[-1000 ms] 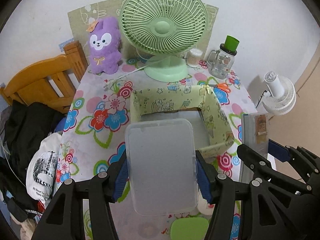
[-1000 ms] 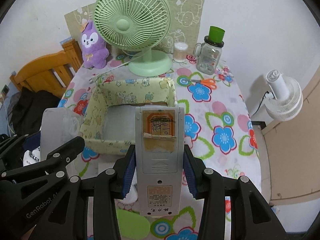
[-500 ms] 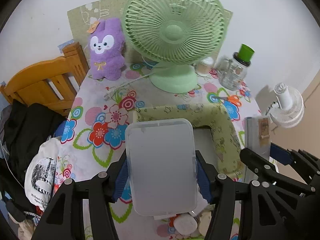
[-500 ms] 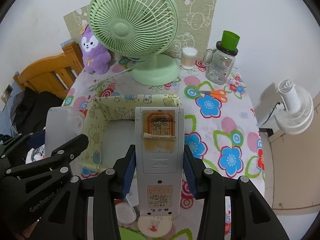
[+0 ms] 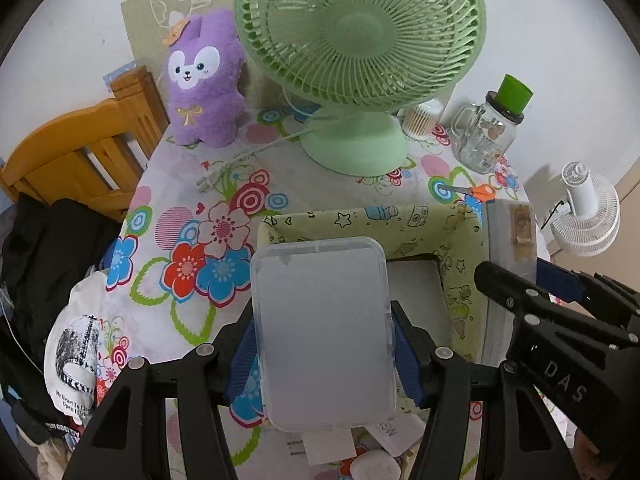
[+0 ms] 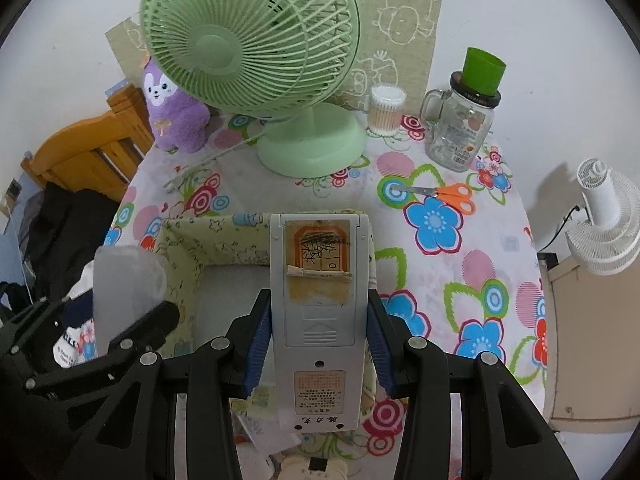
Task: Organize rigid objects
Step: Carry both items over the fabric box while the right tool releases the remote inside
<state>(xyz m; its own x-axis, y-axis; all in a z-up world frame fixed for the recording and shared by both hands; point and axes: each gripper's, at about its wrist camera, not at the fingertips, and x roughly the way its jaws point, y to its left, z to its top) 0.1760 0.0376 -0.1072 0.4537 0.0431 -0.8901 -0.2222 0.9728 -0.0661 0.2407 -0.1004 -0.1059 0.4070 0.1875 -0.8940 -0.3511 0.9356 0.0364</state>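
Your left gripper [image 5: 324, 344] has its jaws clamped on the long sides of a translucent plastic box [image 5: 323, 328], held over the near-left wall of the yellow-green fabric bin [image 5: 404, 220]; your right gripper [image 6: 318, 340] pinches a grey remote control [image 6: 318, 320] back-side up between its jaws, above the bin's right wall, over the bench [image 6: 460, 248]

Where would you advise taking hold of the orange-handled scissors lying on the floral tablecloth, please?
Grip the orange-handled scissors across the closed metal blades just before the handles, coming from straight above. They lie flat on the floral tablecloth with bare cloth around them, so the tongs could straddle that narrow part.
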